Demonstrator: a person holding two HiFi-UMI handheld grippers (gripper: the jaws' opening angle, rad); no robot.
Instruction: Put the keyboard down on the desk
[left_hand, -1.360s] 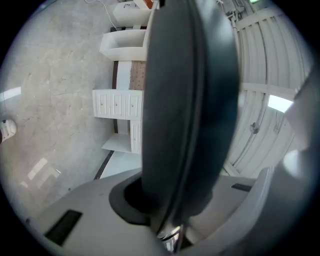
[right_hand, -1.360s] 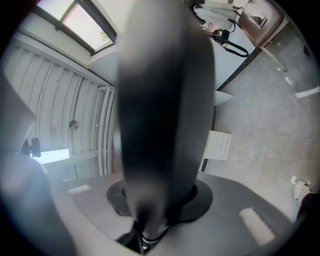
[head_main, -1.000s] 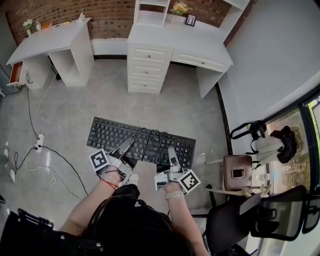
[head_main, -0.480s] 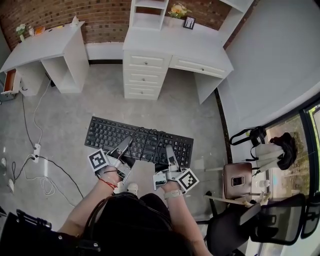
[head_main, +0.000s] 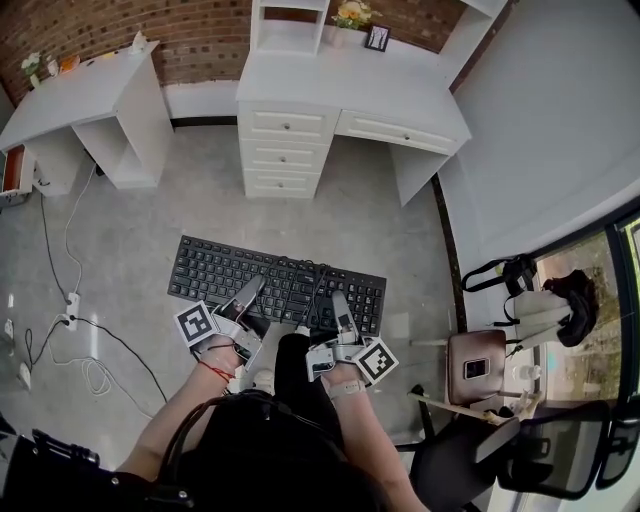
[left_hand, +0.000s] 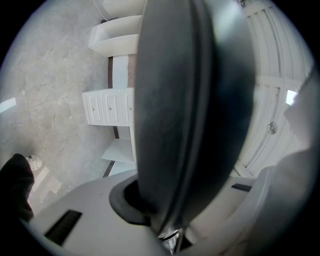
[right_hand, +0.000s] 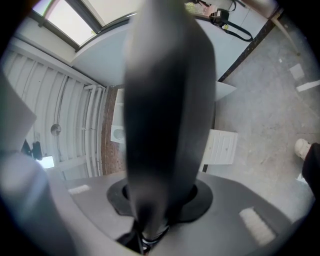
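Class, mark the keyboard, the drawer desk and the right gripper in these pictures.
keyboard (head_main: 215, 272): head view, on the keys of its left half.
drawer desk (head_main: 330, 82): head view, on its bare white top.
right gripper (head_main: 338, 300): head view, midway between its fingertips.

In the 2 gripper views the keyboard (left_hand: 190, 100) is a dark blur right at the lens, hiding where the fingers (left_hand: 75, 220) meet it. In the head view the left gripper (head_main: 255, 290) and right gripper (head_main: 340, 305) cover its near edge. The hutch (head_main: 290, 15) on the bench (head_main: 350, 80) is cut off at the top. The items (head_main: 50, 62) on the left bench (head_main: 90, 95) are too small to tell.
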